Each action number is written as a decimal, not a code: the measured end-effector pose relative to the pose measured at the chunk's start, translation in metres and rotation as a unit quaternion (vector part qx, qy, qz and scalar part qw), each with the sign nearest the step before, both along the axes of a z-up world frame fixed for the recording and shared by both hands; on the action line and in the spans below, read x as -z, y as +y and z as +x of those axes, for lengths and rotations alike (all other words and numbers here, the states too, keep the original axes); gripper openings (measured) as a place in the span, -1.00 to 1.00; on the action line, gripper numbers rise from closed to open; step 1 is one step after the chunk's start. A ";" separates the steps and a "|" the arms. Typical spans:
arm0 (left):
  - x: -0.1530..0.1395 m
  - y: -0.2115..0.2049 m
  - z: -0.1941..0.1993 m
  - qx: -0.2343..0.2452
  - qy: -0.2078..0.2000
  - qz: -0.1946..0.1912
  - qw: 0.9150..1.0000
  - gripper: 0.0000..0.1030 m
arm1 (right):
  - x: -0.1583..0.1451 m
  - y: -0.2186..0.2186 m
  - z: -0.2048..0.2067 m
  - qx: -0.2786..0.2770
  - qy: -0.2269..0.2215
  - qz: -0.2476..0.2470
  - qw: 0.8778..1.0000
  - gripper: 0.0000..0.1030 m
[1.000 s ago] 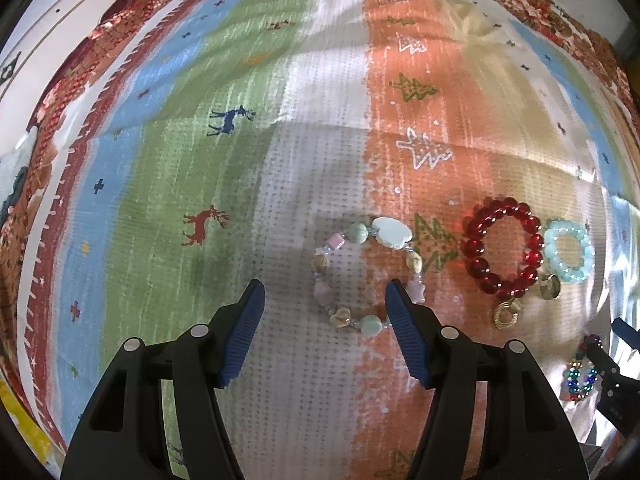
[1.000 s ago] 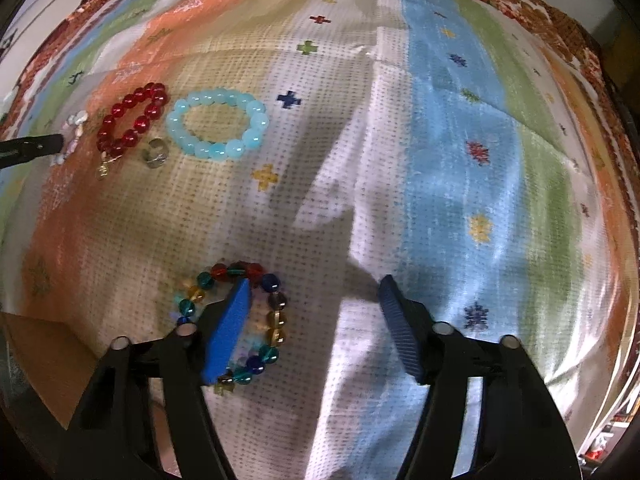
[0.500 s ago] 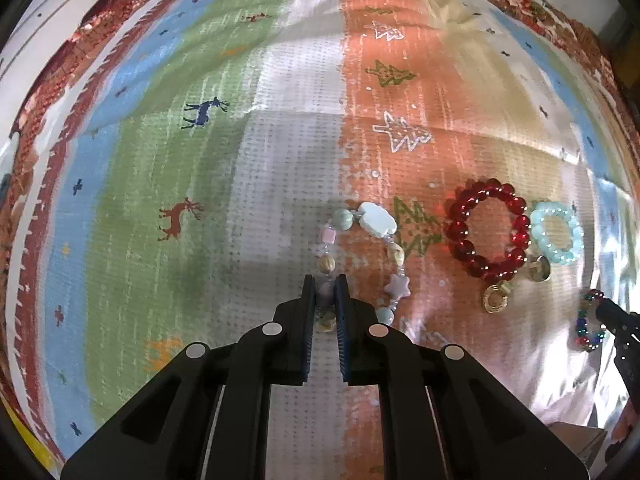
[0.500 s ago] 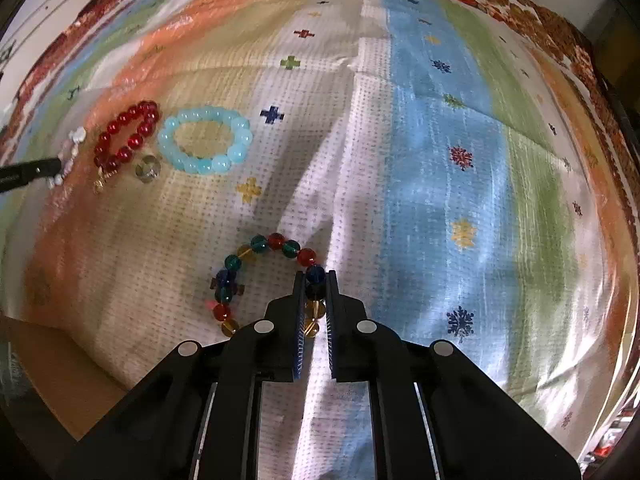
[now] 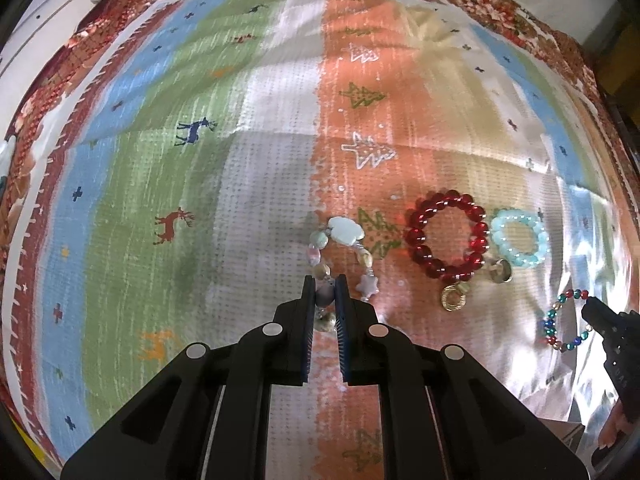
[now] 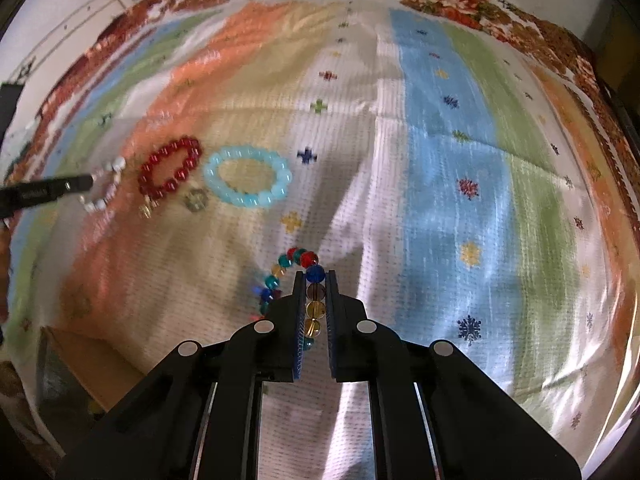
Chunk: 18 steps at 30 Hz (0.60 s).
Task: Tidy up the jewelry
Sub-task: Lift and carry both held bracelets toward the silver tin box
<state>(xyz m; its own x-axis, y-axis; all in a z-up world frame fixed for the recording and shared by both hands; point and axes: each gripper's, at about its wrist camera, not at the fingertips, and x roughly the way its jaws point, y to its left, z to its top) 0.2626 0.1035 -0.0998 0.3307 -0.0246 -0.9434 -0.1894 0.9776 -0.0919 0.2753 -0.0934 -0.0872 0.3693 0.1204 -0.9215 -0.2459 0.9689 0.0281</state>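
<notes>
The left gripper (image 5: pixel 325 294) pinches a pastel stone bracelet (image 5: pixel 345 236) on the striped cloth (image 5: pixel 248 184). The right gripper (image 6: pixel 311 290) clamps a multicoloured bead bracelet (image 6: pixel 294 258).

Your left gripper (image 5: pixel 324 280) and right gripper (image 6: pixel 314 276): matte black angular linkages, round silver pivot screws, blue ribbed pads (image 5: pixel 307 332) lining each finger.

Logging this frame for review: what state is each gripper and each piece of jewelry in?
Left gripper: shut on pastel bracelet.
Right gripper: shut on multicolor bracelet.
Red bracelet: lying flat on cloth, untouched.
Aqua bracelet: lying flat beside the red one.
Gold ring: lying flat below the red bracelet.
</notes>
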 end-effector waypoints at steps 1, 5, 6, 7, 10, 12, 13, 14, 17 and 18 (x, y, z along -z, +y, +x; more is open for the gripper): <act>-0.002 -0.001 -0.001 0.001 -0.004 -0.001 1.000 -0.82 | -0.003 -0.001 -0.001 0.003 -0.005 0.008 1.000 -0.81; -0.013 -0.006 -0.008 0.008 -0.018 -0.005 1.000 -0.82 | -0.014 0.001 -0.005 0.003 -0.021 0.027 0.999 -0.81; -0.016 -0.008 -0.009 0.010 -0.022 -0.006 1.000 -0.82 | -0.016 0.001 -0.006 0.002 -0.023 0.029 0.999 -0.81; -0.019 -0.011 -0.011 0.013 -0.025 -0.006 1.000 -0.82 | -0.017 0.002 -0.006 0.001 -0.024 0.032 0.999 -0.81; -0.025 -0.017 -0.014 0.022 -0.033 -0.006 0.999 -0.82 | -0.023 0.004 -0.010 -0.005 -0.034 0.034 0.999 -0.81; -0.029 -0.021 -0.017 0.026 -0.040 -0.006 0.999 -0.82 | -0.026 0.005 -0.013 -0.007 -0.039 0.035 0.999 -0.81; -0.031 -0.022 -0.019 0.027 -0.043 -0.007 0.999 -0.82 | -0.026 0.005 -0.013 -0.008 -0.039 0.036 0.999 -0.81; -0.033 -0.023 -0.020 0.028 -0.045 -0.007 0.999 -0.82 | -0.027 0.005 -0.015 -0.008 -0.041 0.036 0.998 -0.81; -0.041 -0.028 -0.027 0.033 -0.056 -0.013 0.998 -0.82 | -0.034 0.004 -0.019 -0.003 -0.054 0.040 0.998 -0.81; -0.044 -0.030 -0.030 0.035 -0.059 -0.015 0.998 -0.82 | -0.036 0.003 -0.021 0.000 -0.059 0.043 0.997 -0.81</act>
<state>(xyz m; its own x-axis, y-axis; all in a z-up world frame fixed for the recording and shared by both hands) 0.2326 0.0734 -0.0560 0.4365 -0.0786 -0.8963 -0.1063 0.9847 -0.1381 0.2548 -0.0904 -0.0510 0.4741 0.1965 -0.8583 -0.2528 0.9641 0.0811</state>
